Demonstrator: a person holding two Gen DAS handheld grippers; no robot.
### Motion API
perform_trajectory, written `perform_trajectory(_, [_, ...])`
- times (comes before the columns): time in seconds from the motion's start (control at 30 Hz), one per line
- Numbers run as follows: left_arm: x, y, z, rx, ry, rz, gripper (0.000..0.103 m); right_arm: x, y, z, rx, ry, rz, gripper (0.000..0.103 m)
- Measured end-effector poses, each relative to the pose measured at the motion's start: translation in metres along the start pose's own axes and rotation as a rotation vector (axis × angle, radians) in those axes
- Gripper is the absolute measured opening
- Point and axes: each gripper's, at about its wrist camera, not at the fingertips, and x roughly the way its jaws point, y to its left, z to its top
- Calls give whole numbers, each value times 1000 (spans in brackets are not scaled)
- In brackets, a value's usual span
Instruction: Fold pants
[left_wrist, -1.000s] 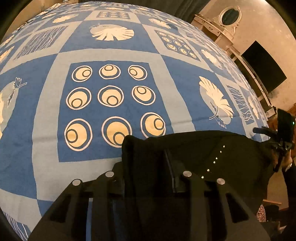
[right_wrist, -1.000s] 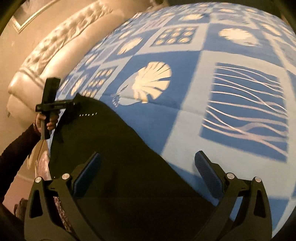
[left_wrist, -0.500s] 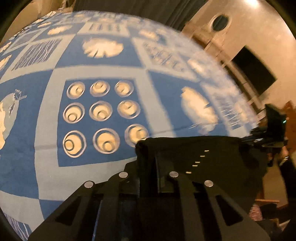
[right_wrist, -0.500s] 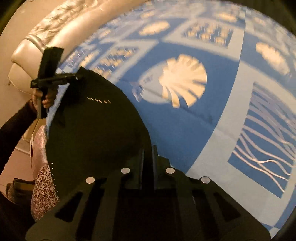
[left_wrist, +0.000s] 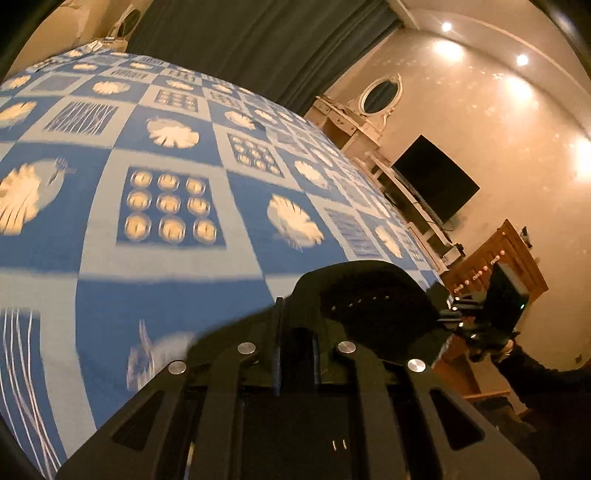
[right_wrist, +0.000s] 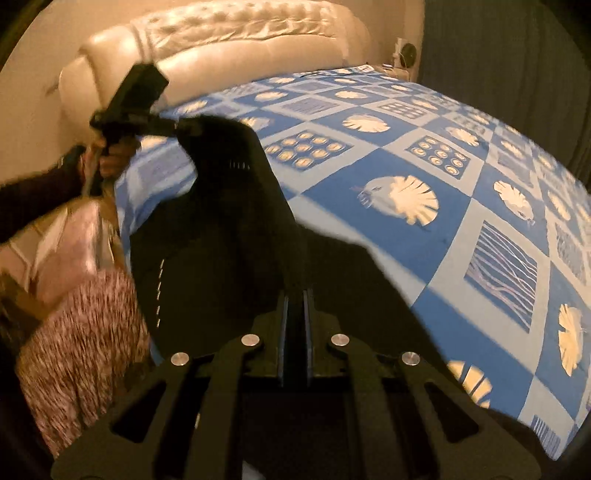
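Black pants (right_wrist: 236, 236) with small white stitch marks are held up between my two grippers above the blue patterned bedspread (right_wrist: 461, 206). My right gripper (right_wrist: 294, 295) is shut on one corner of the pants. My left gripper (left_wrist: 295, 332) is shut on the other corner; the pants (left_wrist: 373, 306) bulge just ahead of its jaws. In the right wrist view the left gripper (right_wrist: 177, 127) shows at upper left, pinching the fabric. In the left wrist view the right gripper (left_wrist: 447, 314) shows at right, at the pants' far edge.
A cream tufted headboard (right_wrist: 240, 48) stands behind the bed. A pink mottled cloth (right_wrist: 81, 332) lies off the bed's near left side. Dark curtains (left_wrist: 258, 44), a white dresser with oval mirror (left_wrist: 380, 92), a black TV (left_wrist: 432, 181) and a wooden cabinet (left_wrist: 495, 258) line the room.
The right gripper closed on the pants' corner. Both grippers then lifted the pants off the bedspread, and the views tilted up toward the room.
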Motion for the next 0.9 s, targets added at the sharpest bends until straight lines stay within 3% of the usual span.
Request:
perform_trajectory(0.2, [-18, 10, -71, -57, 77, 62, 16, 24, 44, -46, -11, 84, 35, 10])
perform_trajectory(0.37, [-9, 19, -108, -83, 153, 126, 17, 47, 68, -71, -37, 155, 23, 16])
perform_trajectory(0.43, [-11, 19, -115, -72, 164, 146, 17, 48, 72, -75, -40, 161, 11, 24])
perform_trajectory(0.5, [-13, 14, -118, -41, 187, 181, 20, 46, 72, -76, 1, 160, 57, 48])
perform_trajectory(0.6, [-15, 5, -128, 2, 248, 253, 21, 37, 72, -78, 35, 154, 84, 54])
perform_trajectory(0.73, [-31, 1, -134, -1, 257, 300, 21, 1, 41, -85, 188, 95, 138, 55])
perform_trajectory(0.8, [-40, -1, -126, -19, 222, 317, 21, -29, 4, -94, 334, 24, 136, 65])
perform_trajectory(0.87, [-46, -8, -109, -33, 151, 336, 29, -60, -40, -109, 485, -52, 106, 65])
perform_trajectory(0.9, [-46, -11, -99, -41, 120, 334, 43, -81, -69, -122, 578, -97, 73, 65])
